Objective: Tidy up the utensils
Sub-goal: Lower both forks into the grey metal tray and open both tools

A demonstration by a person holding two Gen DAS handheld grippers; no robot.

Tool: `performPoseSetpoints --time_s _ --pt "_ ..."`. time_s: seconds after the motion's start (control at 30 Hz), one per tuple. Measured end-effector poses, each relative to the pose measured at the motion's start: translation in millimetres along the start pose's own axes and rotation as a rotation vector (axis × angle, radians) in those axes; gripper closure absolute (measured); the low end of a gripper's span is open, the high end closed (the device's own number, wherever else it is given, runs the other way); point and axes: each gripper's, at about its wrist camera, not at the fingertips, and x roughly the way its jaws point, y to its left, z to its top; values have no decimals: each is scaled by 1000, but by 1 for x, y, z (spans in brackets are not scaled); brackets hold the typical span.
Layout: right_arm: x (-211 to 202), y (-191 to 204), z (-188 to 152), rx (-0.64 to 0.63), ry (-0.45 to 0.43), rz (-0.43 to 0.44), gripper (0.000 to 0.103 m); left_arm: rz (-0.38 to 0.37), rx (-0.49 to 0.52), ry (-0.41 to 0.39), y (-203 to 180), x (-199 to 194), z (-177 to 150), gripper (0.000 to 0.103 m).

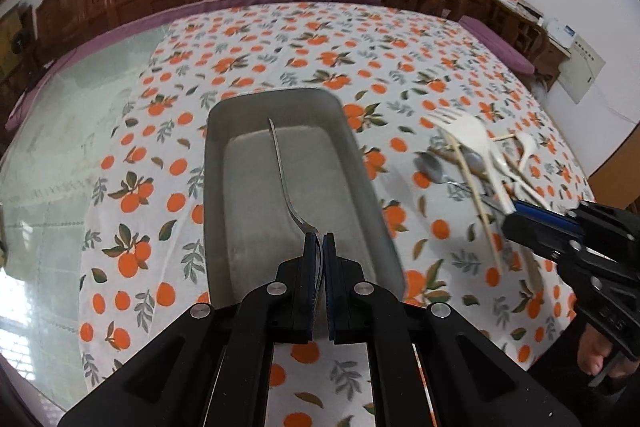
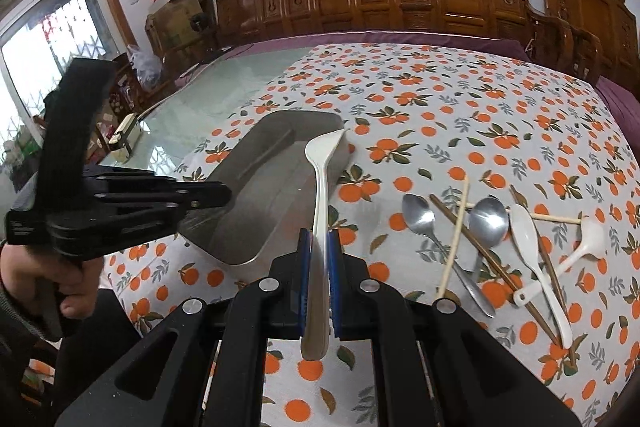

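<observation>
Left tongs (image 1: 319,235) clamping metal fork (image 1: 285,175) by head, hanging over tray (image 1: 276,99) for drop; right tongs (image 2: 318,233) clamping white fork (image 2: 320,187) mid-handle, nearing tray; remaining utensils (image 2: 500,239) lying on table (image 2: 440,99).

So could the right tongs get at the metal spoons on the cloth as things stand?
Probably not yet: the right tongs are shut on a white fork. The spoons lie uncovered beside them, so the path looks free once the fork is dropped.
</observation>
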Motion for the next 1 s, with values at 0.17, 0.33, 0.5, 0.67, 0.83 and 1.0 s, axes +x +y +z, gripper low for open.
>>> performPoseSetpoints --time_s 0.17,0.33,0.5,0.67,0.83,1.0 --pt "7 7 3 -10 17 1 93 5 0 20 9 14 3 100" --pt "15 15 11 -22 29 5 93 9 -10 25 18 18 8 99" --pt "26 21 21 -24 36 16 93 10 -22 1 25 9 10 99" --pt "39 30 31 -17 43 36 93 28 -35 -38 38 -12 9 98" --pt "63 45 43 -13 64 48 93 60 -51 -83 54 -36 7 85" --pt "96 59 52 -11 101 42 93 77 -72 -102 69 -54 0 85"
